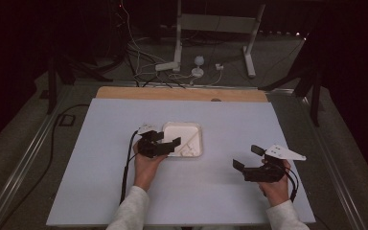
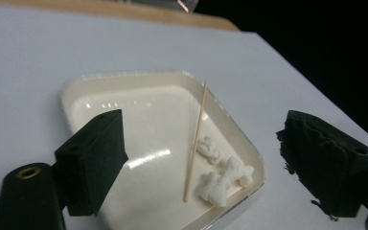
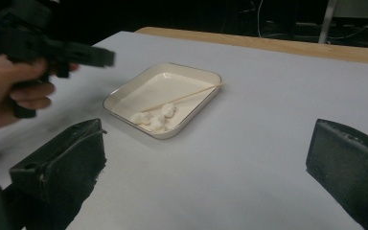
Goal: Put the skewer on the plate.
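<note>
Left gripper [image 2: 201, 163], nearest the lens in its own view: jaws spread wide, nothing between the pads, poised over the near edge of the white tray [image 2: 76, 96]. Wooden skewer [image 2: 195, 141] lies loose in the tray, far end on the rim, near end beside three white marshmallow pieces [image 2: 220, 179]. Right gripper [image 1: 247, 158] released and empty, well apart on the pale blue table [image 1: 100, 191].

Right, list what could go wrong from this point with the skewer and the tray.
1. The wooden skewer lies with one end propped on the white tray's rim; a knock from the left gripper, open just above it, could roll it onto the table.
2. The white pieces sit against the rim in a corner, so open jaws reaching for them may strike it.
</note>
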### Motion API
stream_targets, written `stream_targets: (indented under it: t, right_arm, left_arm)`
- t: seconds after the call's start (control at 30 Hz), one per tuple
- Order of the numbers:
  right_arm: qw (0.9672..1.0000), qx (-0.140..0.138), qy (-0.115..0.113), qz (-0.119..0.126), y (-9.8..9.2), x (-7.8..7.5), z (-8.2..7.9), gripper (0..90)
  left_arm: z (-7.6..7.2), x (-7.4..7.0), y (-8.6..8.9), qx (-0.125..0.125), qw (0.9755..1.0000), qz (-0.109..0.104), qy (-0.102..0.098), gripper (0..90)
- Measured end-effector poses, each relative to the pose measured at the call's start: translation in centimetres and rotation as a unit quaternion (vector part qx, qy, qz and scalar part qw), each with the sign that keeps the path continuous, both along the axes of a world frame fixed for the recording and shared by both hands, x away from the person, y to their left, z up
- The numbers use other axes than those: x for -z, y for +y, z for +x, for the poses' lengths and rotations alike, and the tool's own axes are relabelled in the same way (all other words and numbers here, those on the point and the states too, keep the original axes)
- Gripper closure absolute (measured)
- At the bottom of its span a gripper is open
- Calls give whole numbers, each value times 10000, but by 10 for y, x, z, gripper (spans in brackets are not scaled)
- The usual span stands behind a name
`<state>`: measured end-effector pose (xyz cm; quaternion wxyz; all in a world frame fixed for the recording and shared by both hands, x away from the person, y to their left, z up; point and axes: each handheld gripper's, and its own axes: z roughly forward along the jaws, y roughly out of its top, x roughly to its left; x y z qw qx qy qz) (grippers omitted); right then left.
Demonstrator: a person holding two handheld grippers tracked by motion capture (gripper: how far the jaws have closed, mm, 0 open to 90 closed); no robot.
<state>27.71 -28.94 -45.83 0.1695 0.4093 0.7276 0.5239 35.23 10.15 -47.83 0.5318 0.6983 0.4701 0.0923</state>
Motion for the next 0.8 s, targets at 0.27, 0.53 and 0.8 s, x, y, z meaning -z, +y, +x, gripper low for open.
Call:
stream_targets:
  t: [0.27,0.53,0.8]
  right_arm:
    - [10000,56,9,4,-3,1,0,0]
    - [9999,84,33,-49,-4,4,-2,0]
    - [9999,138,37,-57,-8,8,-4,0]
  left_arm:
    - [-24,-21,39,-71,9988,167,-464,36]
    - [-45,-19,73,-306,9964,120,-779,8]
    - [-64,-15,95,-418,9935,374,-992,5]
